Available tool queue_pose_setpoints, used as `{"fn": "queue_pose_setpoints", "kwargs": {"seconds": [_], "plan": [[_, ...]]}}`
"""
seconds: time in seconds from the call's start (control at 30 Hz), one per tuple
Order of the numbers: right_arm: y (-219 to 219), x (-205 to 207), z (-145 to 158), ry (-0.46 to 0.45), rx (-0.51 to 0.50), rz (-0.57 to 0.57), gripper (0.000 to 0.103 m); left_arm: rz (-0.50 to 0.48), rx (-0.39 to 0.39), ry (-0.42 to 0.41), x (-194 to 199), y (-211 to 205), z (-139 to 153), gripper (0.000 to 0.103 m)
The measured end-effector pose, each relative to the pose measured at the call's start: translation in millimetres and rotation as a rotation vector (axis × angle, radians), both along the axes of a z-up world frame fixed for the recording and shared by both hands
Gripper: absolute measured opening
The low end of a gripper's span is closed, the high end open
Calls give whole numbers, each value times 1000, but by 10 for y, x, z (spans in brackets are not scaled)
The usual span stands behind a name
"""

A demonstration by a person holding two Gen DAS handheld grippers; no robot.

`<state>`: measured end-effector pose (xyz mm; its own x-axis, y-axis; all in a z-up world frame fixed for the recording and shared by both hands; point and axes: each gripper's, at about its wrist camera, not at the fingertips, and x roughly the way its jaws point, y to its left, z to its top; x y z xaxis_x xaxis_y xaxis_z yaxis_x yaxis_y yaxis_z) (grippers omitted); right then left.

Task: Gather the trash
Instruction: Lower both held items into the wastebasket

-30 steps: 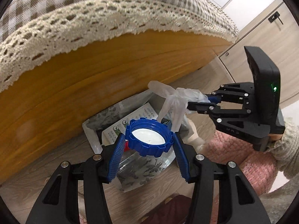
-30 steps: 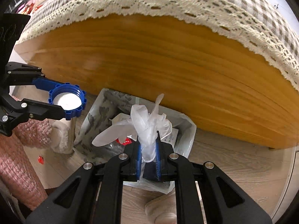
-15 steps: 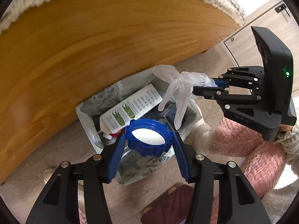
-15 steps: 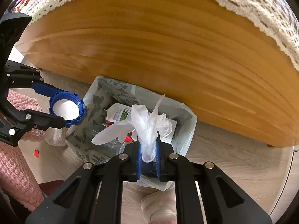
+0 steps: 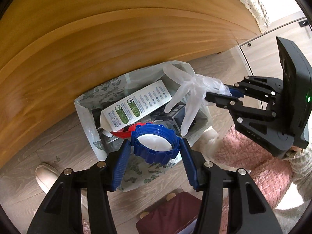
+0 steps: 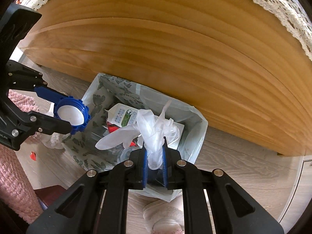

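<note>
Both my grippers point steeply down at the floor beside a wooden bed frame (image 5: 97, 48). My left gripper (image 5: 156, 146) is clamped on a blue ribbed lid (image 5: 155, 146), one pad on each side of its rim, white inner face toward the camera; the lid hangs over the near edge of the trash bag (image 5: 85, 117). My right gripper (image 6: 155, 161) is clenched on a clear disposable glove (image 6: 150, 132), the bunched cuff pinched between the pads and the loose fingers splaying out over the bag's open mouth. The bag, pale with a leaf print, stands open on the floor against the bed frame. Inside it lie a white carton with green printing (image 5: 136, 107), a red scrap (image 5: 124, 133) and some dark items I cannot identify. A lace bedspread edge (image 6: 282, 5) hangs above the frame. A light slipper (image 5: 46, 177) and pink fleece-clad legs (image 5: 259, 167) show beside the bag.
</note>
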<state>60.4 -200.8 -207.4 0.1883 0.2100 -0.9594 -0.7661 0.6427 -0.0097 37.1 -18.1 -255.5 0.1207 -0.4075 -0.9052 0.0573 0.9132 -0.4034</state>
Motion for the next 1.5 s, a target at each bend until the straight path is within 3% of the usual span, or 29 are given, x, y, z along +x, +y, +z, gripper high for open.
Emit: {"fn": "queue_pose_setpoints", "kwargs": {"seconds": [0.17, 0.5, 0.67, 0.7, 0.73, 0.8, 0.9, 1.07, 1.23, 1.5], "plan": [[22, 0, -26, -6, -6, 2, 12, 15, 6, -6, 19, 26, 8, 50], [39, -25, -43, -8, -10, 17, 12, 59, -19, 70, 44, 109, -137, 50], [34, -3, -43, -6, -16, 11, 12, 51, 7, 62, 76, 92, -117, 51], [29, 3, -37, -7, -15, 9, 12, 54, 11, 66, 81, 102, -123, 54], [26, 4, -33, -6, -15, 8, 12, 62, 12, 64, 80, 113, -131, 68], [31, -9, -42, -5, -16, 9, 12, 98, 19, 82, 83, 168, -155, 83], [31, -8, -71, 2, -22, 11, 12, 149, 9, 130, 101, 253, -216, 92], [65, -3, -100, 7, -30, 16, 12, 223, -36, 200, 95, 375, -290, 93], [89, 1, -123, 4, -41, 23, 12, 229, -22, 199, 56, 370, -262, 94], [116, 6, -228, 14, -75, 24, 12, 276, -81, 244, -5, 411, -297, 95]]}}
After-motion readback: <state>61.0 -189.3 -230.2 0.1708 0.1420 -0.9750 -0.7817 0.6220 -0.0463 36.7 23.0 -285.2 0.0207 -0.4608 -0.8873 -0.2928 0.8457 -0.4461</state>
